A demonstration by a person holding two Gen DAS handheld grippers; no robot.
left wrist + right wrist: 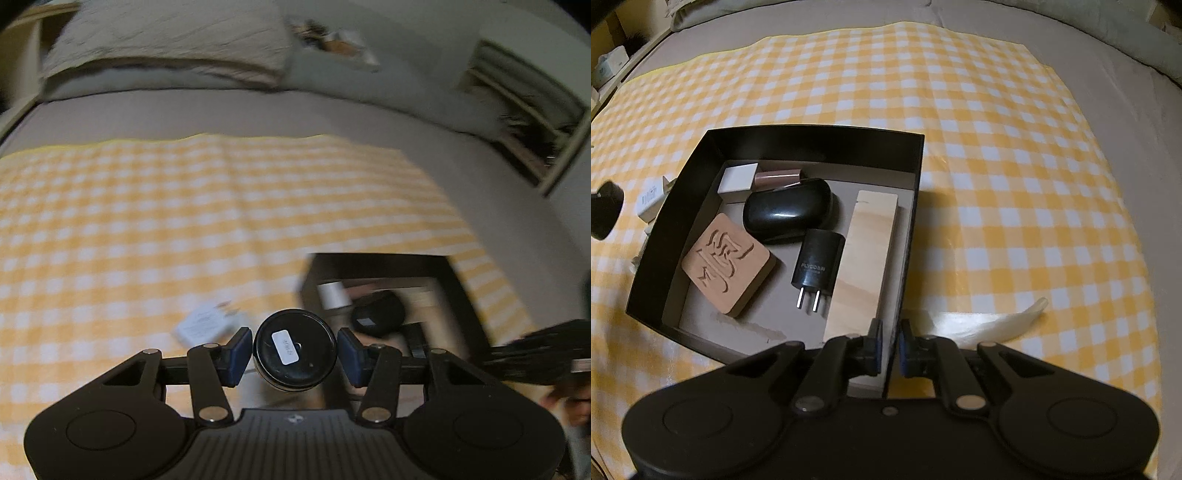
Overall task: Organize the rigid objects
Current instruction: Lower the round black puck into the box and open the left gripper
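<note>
Surface: yellow checked cloth [997, 147] on bed | Left gripper [295, 349]: jaws clamped on black round jar [294, 350], lower centre | Right gripper [889, 347]: jaws nearly together, pinching black box [812, 144] right wall, lower centre | Box contents: wooden block [864, 266], black charger [818, 264], carved coaster [728, 264], black case [786, 210] | Left of the box: white adapter [207, 325].

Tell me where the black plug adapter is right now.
In the right wrist view, the black plug adapter lies inside the black box, between the carved wooden tile and the long wooden block, prongs toward the camera.
</note>
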